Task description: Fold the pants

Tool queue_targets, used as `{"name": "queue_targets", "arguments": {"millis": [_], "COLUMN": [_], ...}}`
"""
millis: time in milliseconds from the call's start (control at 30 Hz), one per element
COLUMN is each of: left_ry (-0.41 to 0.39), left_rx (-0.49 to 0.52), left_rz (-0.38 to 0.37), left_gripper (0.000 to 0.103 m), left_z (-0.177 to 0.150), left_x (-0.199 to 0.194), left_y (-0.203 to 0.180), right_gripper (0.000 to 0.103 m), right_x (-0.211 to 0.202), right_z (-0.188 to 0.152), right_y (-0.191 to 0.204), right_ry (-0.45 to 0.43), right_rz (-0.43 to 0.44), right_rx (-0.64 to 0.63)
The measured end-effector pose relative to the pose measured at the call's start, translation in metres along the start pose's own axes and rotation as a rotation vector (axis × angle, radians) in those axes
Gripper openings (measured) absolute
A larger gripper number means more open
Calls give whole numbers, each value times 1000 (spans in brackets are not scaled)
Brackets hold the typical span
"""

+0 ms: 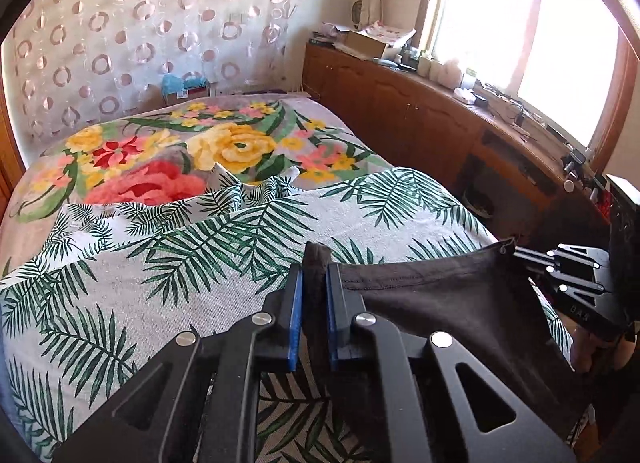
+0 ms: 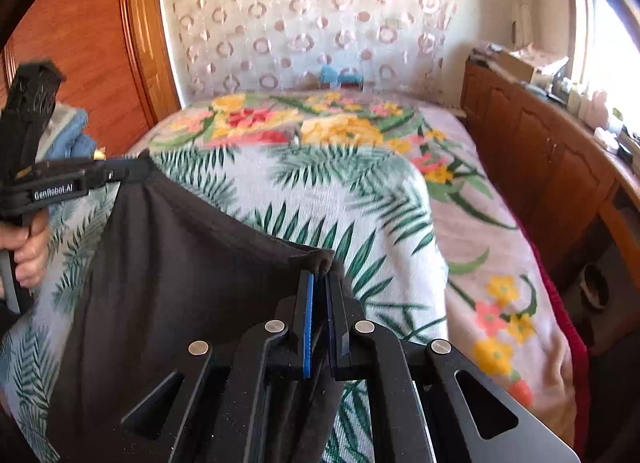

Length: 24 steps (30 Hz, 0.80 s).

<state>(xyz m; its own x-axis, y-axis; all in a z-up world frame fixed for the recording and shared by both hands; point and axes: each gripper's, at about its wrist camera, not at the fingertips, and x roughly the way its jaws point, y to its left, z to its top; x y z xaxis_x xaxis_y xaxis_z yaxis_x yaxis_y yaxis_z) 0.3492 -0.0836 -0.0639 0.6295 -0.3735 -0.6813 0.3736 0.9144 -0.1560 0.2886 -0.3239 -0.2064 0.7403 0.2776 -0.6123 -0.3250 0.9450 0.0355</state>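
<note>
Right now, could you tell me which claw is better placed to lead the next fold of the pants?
Neither clearly: the left claw and right claw each pinch a corner of the dark pants, held stretched between them above the palm-print sheet. Probably they should move together.

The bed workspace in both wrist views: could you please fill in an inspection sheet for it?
Surface: bed under a palm-leaf sheet, with a floral blanket at the far end.
Job's things: dark pants, edge stretched between both tools, hanging above the sheet.
Clutter: blue cloth at the bed's left side; boxes and small items on the wooden cabinet.
Grippers: left tool shut on a bunched pants edge; right tool shut on the other corner.
Cables: some lie on the cabinet top near the window.
Surroundings: circle-patterned curtain behind the bed; wooden door on the left.
</note>
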Motion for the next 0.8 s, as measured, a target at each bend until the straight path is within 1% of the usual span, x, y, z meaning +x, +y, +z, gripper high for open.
{"name": "queue_targets", "arguments": {"millis": [67, 167, 267, 300, 333, 400, 467, 533, 567, 600, 733, 767, 800], "left_ry": [14, 32, 36, 39, 44, 38, 36, 37, 30, 13, 32, 30, 31], "left_rx": [7, 21, 32, 34, 33, 34, 50, 69, 73, 73, 71, 68, 69], "left_rz": [10, 23, 48, 53, 45, 18, 15, 17, 15, 10, 6, 8, 15], "left_gripper": [12, 12, 17, 26, 31, 48, 50, 62, 77, 82, 82, 82, 82], "left_z": [0, -2, -4, -5, -5, -7, -10, -14, -16, -20, -29, -32, -36], "left_x": [6, 13, 11, 11, 9, 4, -1, -5, -9, -14, -20, -23, -26], "left_y": [-2, -6, -7, -7, -7, -7, -11, -16, -18, -20, -26, -27, -29], "right_gripper": [5, 5, 5, 5, 5, 5, 5, 5, 5, 5, 11, 13, 18], "right_x": [1, 10, 17, 18, 18, 17, 15, 13, 11, 10, -4, -7, -12], "right_z": [1, -2, -2, -1, 1, 4, 8, 9, 9, 8, 6, 5, 3], "right_y": [0, 1, 1, 1, 2, 2, 1, 3, 3, 2, 1, 0, 0], "right_ry": [0, 32, 60, 65, 67, 67, 65, 67, 60, 55, 36, 33, 28], "right_rz": [-14, -28, -26, -24, -24, -26, -23, -13, -24, -28, -25, -28, -31], "right_rx": [-1, -9, -6, -5, -6, -7, -6, -13, -15, -13, 7, 9, 13]}}
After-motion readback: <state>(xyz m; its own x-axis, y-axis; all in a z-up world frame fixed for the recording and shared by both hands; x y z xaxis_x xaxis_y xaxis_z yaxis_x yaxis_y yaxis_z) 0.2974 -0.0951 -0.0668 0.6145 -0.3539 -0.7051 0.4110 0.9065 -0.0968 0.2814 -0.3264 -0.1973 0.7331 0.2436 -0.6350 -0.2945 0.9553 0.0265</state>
